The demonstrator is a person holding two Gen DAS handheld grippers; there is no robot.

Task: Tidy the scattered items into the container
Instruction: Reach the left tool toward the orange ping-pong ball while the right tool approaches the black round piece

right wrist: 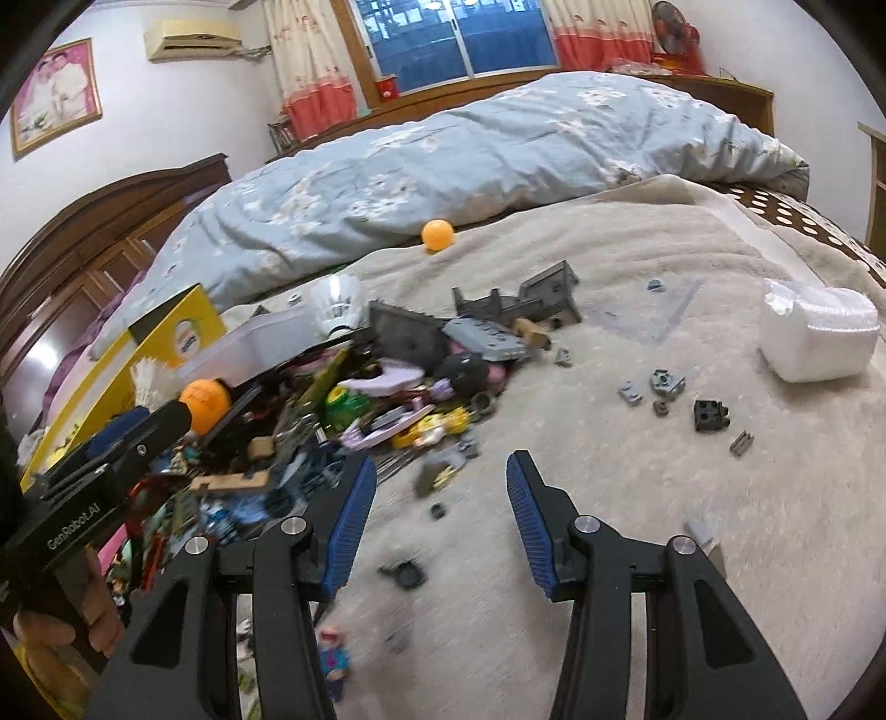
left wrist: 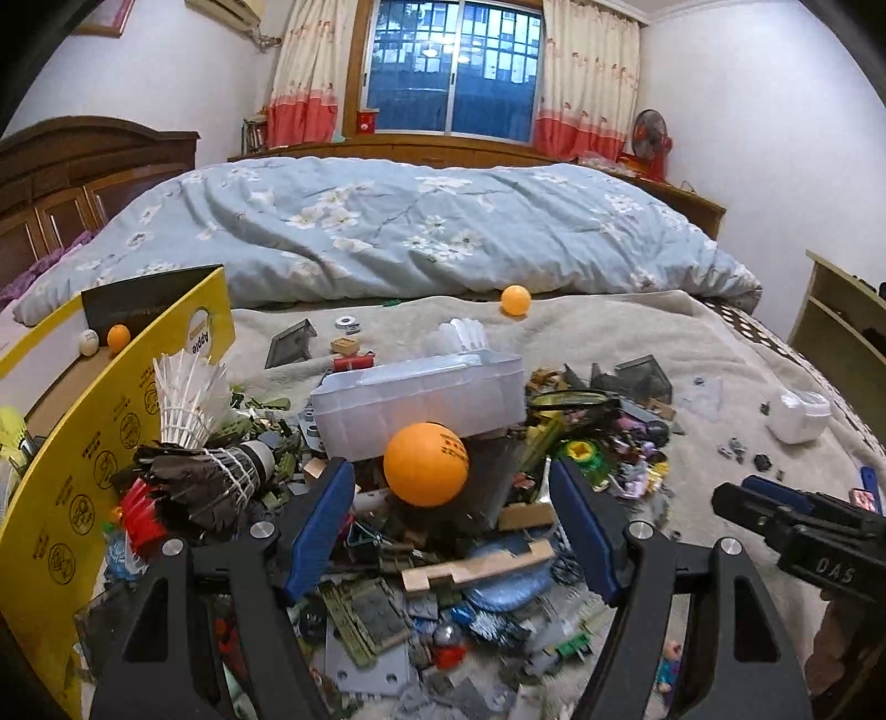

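Blue floral quilt (left wrist: 421, 227) lies bunched across the bed — window (left wrist: 454, 63) behind it, curtains (left wrist: 587, 83) flanking. Wooden headboard (left wrist: 83, 177) left of quilt; red fan (left wrist: 650, 138) right of it — air conditioner (right wrist: 191, 39) above.

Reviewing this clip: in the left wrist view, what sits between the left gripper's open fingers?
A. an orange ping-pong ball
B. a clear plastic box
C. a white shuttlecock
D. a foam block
A: the orange ping-pong ball with dark printing lies on the toy pile, framed by the open left gripper, untouched by either blue finger. The clear plastic box sits just behind it.
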